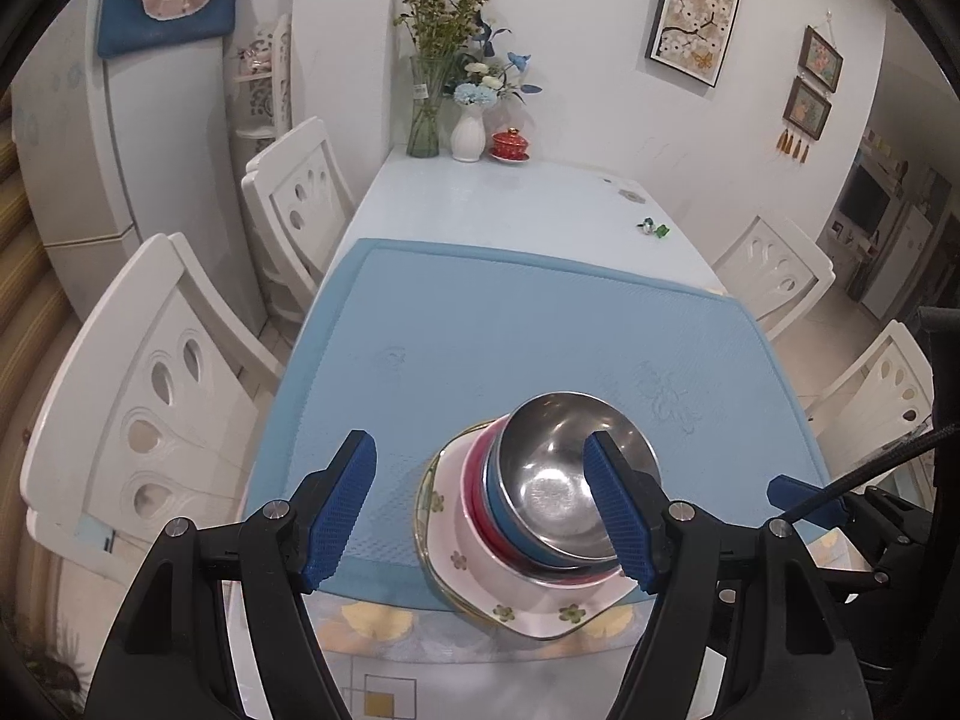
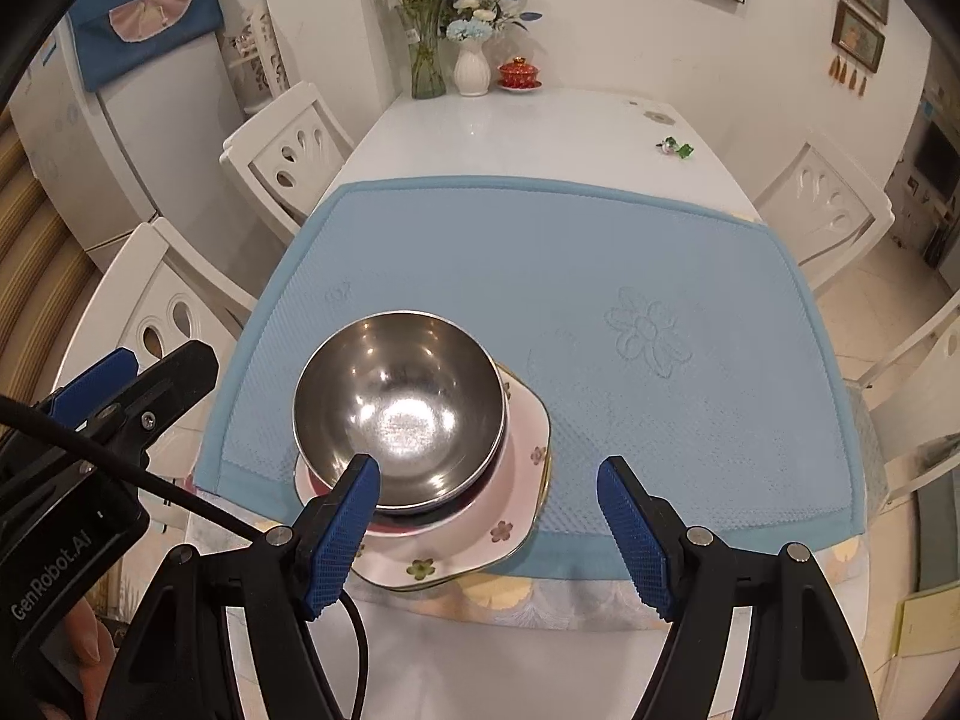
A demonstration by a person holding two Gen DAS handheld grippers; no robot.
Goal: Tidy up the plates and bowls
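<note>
Blue mat (image 2: 600, 276) covers near half of white table (image 2: 510, 132). Far end: glass vase of greenery (image 2: 427, 54), white vase (image 2: 471, 69), red lidded cup (image 2: 519, 73). White chairs (image 1: 144, 396) both sides. Fridge (image 1: 120, 138) far left.

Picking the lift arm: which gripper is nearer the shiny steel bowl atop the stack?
Close call, probably right. Right gripper hovers open just right of the steel bowl, one pad at its rim; left gripper hovers open, bowl off-centre right.

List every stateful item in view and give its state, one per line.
Left tongs: open, empty.
Right tongs: open, empty.
Steel bowl: upright, empty, top of the stack.
Blue bowl: nested under the steel bowl.
Red bowl: nested beneath the blue bowl.
Floral plate: bottom of the stack, overhanging the blue mat.
</note>
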